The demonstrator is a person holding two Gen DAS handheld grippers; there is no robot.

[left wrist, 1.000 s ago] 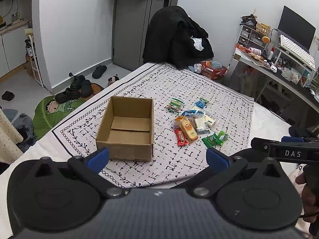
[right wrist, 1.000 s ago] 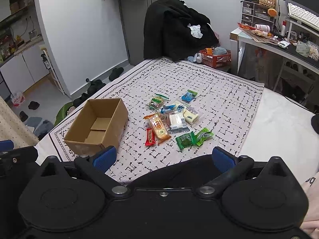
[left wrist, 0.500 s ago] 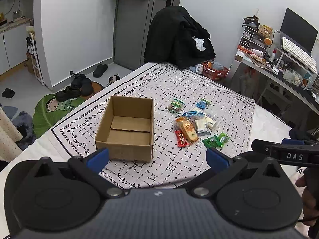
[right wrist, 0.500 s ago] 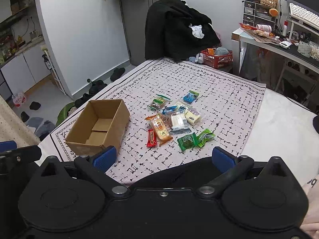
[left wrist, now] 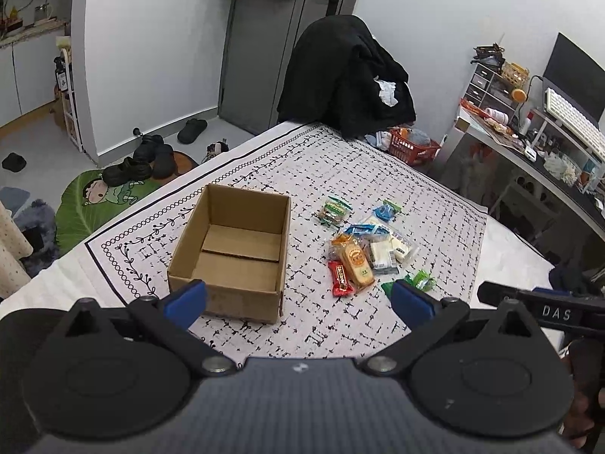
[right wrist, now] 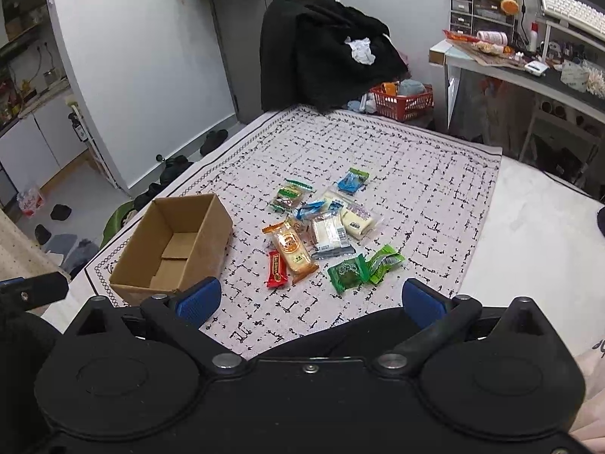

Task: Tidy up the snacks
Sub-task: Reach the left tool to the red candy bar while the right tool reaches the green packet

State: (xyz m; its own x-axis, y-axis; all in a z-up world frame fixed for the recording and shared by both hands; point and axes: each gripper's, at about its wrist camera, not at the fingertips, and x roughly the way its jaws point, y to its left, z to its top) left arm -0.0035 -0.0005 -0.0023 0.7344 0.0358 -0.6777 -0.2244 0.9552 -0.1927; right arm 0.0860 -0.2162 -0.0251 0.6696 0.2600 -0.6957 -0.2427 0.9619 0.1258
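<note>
Only "DAS" reads on the right gripper (left wrist: pixel 559 312); both grippers (right wrist: pixel 308 299) spread wide, empty.

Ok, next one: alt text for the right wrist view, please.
An open right gripper hovers over a patterned cloth on a bed, holding nothing. Ahead lies a cluster of wrapped snacks, with an empty cardboard box to their left. Behind are a chair draped in black clothing and a cluttered desk.

Patterned bedspread (right wrist: pixel 416 174) — box (right wrist: pixel 211 227), snacks (right wrist: pixel 325 227)
</note>
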